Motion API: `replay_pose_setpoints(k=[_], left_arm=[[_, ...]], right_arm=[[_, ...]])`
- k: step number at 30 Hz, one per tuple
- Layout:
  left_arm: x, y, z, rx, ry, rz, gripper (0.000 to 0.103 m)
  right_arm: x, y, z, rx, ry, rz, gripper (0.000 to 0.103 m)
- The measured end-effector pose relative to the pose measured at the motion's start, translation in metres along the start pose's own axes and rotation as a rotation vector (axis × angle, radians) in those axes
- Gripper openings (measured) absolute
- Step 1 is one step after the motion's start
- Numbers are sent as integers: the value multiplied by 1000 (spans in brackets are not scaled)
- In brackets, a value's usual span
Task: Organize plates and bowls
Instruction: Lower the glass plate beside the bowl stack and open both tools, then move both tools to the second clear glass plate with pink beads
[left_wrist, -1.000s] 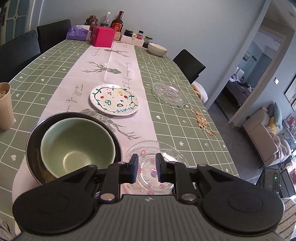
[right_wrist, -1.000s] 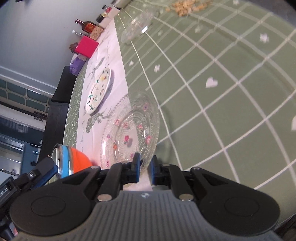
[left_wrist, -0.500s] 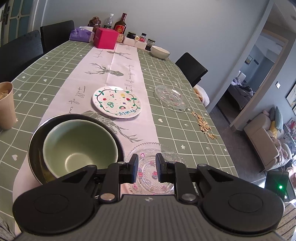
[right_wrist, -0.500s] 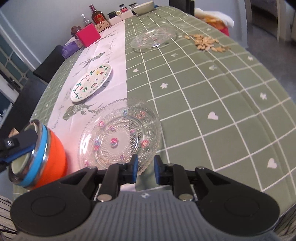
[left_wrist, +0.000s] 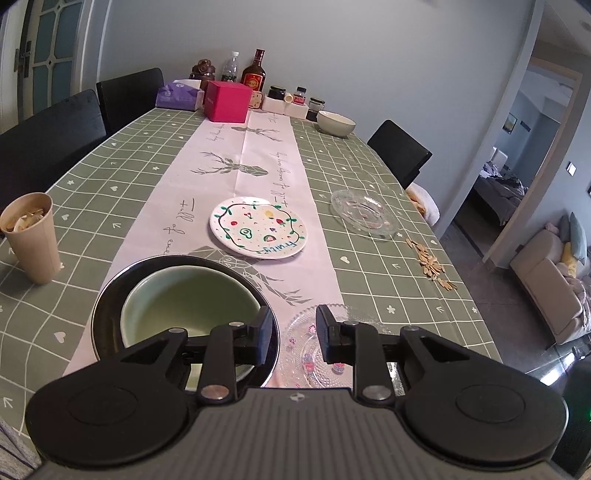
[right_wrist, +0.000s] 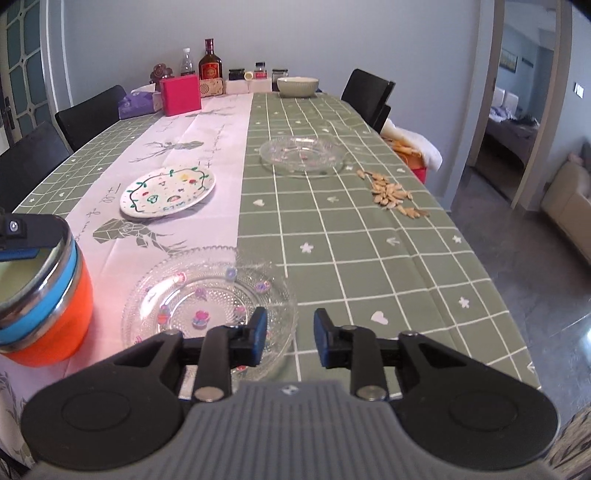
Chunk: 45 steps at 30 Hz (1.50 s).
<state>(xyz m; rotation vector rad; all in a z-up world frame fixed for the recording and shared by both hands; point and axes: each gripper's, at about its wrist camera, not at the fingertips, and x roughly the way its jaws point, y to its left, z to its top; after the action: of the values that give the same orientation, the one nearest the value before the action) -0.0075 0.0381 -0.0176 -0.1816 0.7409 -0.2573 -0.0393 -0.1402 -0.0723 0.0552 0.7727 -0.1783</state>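
A green bowl sits nested inside an orange bowl with a dark inside; its orange outside shows in the right wrist view. A near glass plate lies beside it, also in the left wrist view. A white painted plate lies on the runner. A far glass plate and a beige bowl lie further back. My left gripper is open above the nested bowls and the near glass plate. My right gripper is open and empty over the near glass plate's right rim.
A paper cup stands at the left edge. Seeds lie scattered near the right edge. A pink box, tissues, bottles and jars stand at the far end. Black chairs flank the table.
Both grippers have opened wider. The right gripper has levelled out from a strong tilt and drawn back from the near glass plate. The left gripper has risen a little.
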Motion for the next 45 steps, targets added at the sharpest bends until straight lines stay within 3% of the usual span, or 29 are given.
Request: replay_pose_setpoints(k=[2,5,8,11,13,15,18,20,22,25,28,33,36,45], left_arm=[[0,-2,1,17,-7,5,34],[-3,-3,4,11,-4,-6,39],[-8,-6,10,25,-24,-7,48],[-18,-15,18,64,-77,24,62],[-25,-21,25,88,-111,40,77],[-30,-26,35,93,-128,61,84],[-28,-32,55,113,-104,63,85],[-24,-39,72,151,-84,50,86],[-15,-47,89,219,-77,-12,86],[9,-59,120,258,8,-120,86],[39,-71,144,253,44,-169,86],[108,-97,167,342,49,-68,86],[156,-105,180,337,49,-35,86],[285,-106,192,206,182,49,83]], right_arm=[[-3,-1,3,4,-11,11,41],[-11,3,9,-32,-51,-8,47],[-22,5,16,-71,-102,-25,56],[-32,1,28,-60,-134,-2,71],[-39,-3,37,-69,-156,6,79],[-45,-6,49,-107,-168,9,80],[-54,-18,72,-143,-203,11,89],[-54,-27,91,-184,-210,2,89],[-45,-41,116,-202,-163,29,96],[-14,-68,157,-101,-27,143,98],[20,-92,191,15,27,203,98],[101,-115,239,120,88,256,98],[160,-133,254,218,145,275,97],[281,-173,244,453,256,340,88]])
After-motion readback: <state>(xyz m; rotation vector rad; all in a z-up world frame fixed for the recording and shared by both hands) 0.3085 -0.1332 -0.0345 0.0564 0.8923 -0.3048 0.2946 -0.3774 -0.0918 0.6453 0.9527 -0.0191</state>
